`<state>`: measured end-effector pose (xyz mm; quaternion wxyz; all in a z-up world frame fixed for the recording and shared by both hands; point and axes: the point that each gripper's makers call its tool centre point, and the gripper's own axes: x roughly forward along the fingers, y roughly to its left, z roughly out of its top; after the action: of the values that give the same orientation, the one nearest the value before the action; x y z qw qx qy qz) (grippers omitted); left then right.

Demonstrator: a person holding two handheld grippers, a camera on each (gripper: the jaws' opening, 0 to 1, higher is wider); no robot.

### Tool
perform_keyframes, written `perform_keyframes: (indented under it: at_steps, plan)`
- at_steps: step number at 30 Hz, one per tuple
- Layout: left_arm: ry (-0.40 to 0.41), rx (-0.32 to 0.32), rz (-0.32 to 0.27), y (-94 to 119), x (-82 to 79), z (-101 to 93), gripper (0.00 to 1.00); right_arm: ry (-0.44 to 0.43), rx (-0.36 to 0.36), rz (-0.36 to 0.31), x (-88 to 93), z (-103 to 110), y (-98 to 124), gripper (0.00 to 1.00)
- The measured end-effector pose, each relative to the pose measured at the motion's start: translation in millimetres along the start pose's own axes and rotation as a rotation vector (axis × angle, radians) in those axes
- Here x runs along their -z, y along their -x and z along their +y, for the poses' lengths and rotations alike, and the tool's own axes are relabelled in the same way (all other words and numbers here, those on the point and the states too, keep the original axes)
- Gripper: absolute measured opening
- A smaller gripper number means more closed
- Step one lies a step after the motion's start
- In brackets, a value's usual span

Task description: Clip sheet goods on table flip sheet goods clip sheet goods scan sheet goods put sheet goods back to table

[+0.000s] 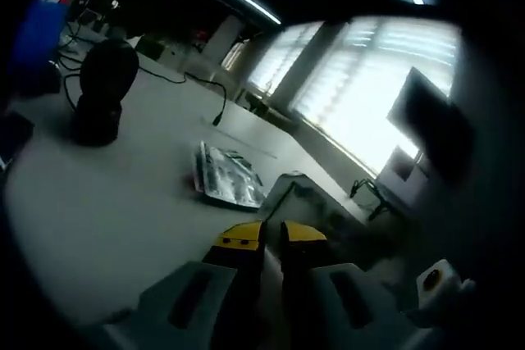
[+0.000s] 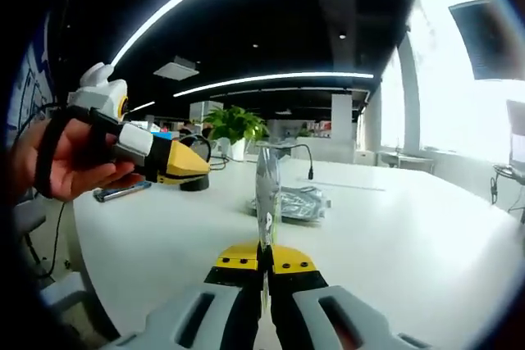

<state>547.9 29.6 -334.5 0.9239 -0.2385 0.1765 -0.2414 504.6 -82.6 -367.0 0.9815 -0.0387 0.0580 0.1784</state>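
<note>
My right gripper (image 2: 264, 253) is shut on the lower edge of a silvery sheet pouch (image 2: 267, 190), which stands upright and edge-on above the white table (image 2: 394, 227). Beyond it a small pile of the same silvery sheet goods (image 2: 302, 202) lies flat; the pile (image 1: 228, 176) also lies ahead of my left jaws. A hand holds my left gripper (image 2: 197, 166) up at the left, its yellow tips together with nothing between them. In the left gripper view its jaws (image 1: 272, 234) stand close together, just short of what looks like the held pouch (image 1: 305, 194).
A black rounded device (image 1: 102, 92) on a stand sits at the far left of the table, with a black cable (image 1: 201, 84) running past it. Bright windows (image 1: 361, 88) line one side. A potted plant (image 2: 234, 125) stands in the background.
</note>
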Motion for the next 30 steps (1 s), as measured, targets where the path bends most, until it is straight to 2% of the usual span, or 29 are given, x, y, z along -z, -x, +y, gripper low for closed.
perform_keyframes:
  at_steps: [2, 7, 12, 17, 20, 30]
  plan:
    - [-0.027, 0.015, -0.001, -1, 1.3, 1.4, 0.01, -0.010, 0.000, 0.003, 0.6, 0, 0, 0.00]
    - [-0.046, -0.010, -0.015, -1, 2.7, 13.8, 0.01, -0.017, -0.003, -0.002, 1.7, 0, 0, 0.00]
    - [-0.123, -0.034, -0.050, 2, -2.1, 21.5, 0.00, -0.046, 0.006, -0.010, 1.9, -5, 2, 0.00]
    - [-0.146, -0.034, -0.058, 2, -3.3, 22.8, 0.00, -0.120, 0.009, -0.017, 2.7, -11, 4, 0.00]
    - [-0.158, -0.036, -0.059, 2, -2.8, 24.4, 0.00, -0.197, -0.002, -0.013, 4.3, -13, 5, 0.00]
    - [-0.239, -0.038, -0.069, 1, 0.1, 31.4, 0.00, -0.264, 0.000, 0.002, 10.4, -21, 5, 0.00]
